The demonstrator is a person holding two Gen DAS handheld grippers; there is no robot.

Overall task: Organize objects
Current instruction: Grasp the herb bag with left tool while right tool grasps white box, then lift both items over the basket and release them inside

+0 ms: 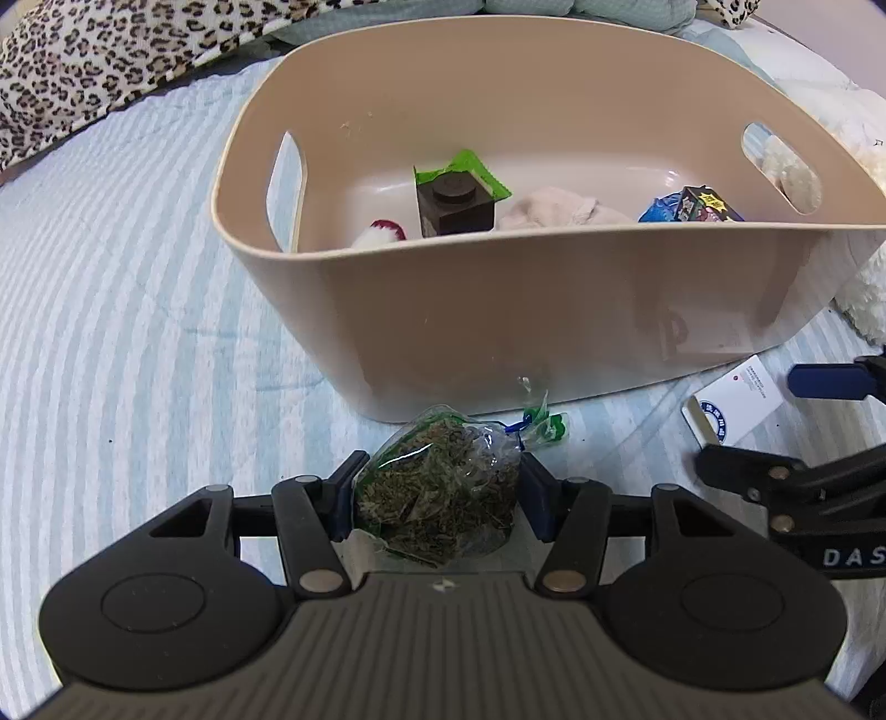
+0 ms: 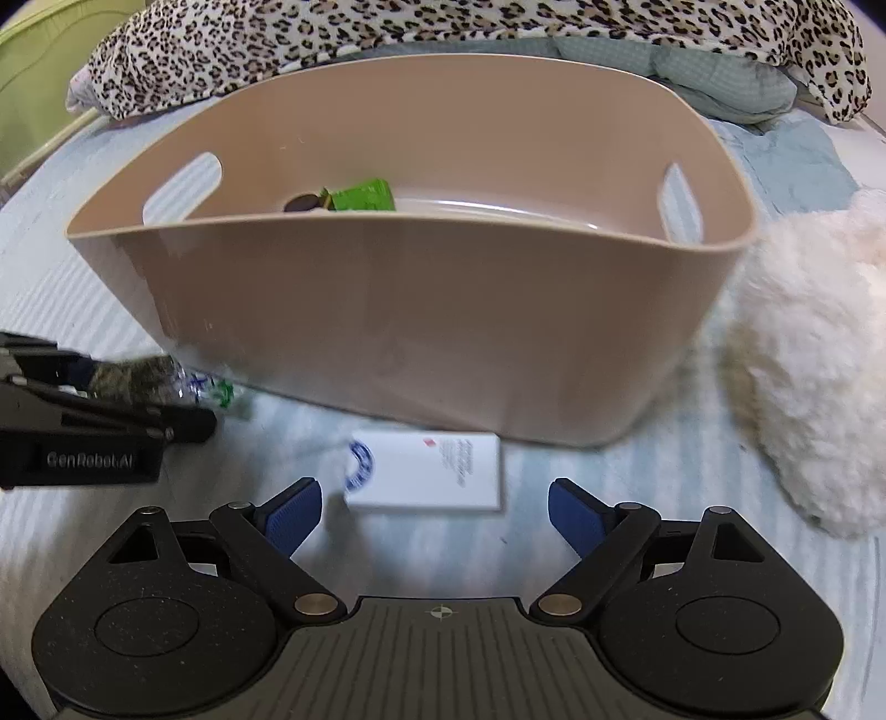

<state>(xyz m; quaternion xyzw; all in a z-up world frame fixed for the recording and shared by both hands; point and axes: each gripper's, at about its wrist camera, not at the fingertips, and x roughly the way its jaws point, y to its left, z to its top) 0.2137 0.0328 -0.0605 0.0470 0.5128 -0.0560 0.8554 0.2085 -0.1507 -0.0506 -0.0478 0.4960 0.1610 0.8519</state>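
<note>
My left gripper [image 1: 437, 487] is shut on a clear bag of dried green herbs [image 1: 443, 487], just in front of the beige plastic basket [image 1: 498, 310]. The basket holds a brown block [image 1: 454, 205], a green packet [image 1: 470, 171], a cream cloth [image 1: 554, 207] and a blue snack pack [image 1: 686, 207]. My right gripper [image 2: 434, 518] is open, just short of a white box [image 2: 432, 471] lying on the bed in front of the basket [image 2: 421, 310]. The left gripper and its bag [image 2: 138, 379] show at the left of the right wrist view.
The basket stands on a bed with a blue-and-white striped cover [image 1: 122, 310]. A leopard-print blanket [image 2: 443, 22] lies behind it. A fluffy white item [image 2: 814, 376] lies right of the basket. The white box [image 1: 736, 399] and right gripper [image 1: 803, 482] show in the left view.
</note>
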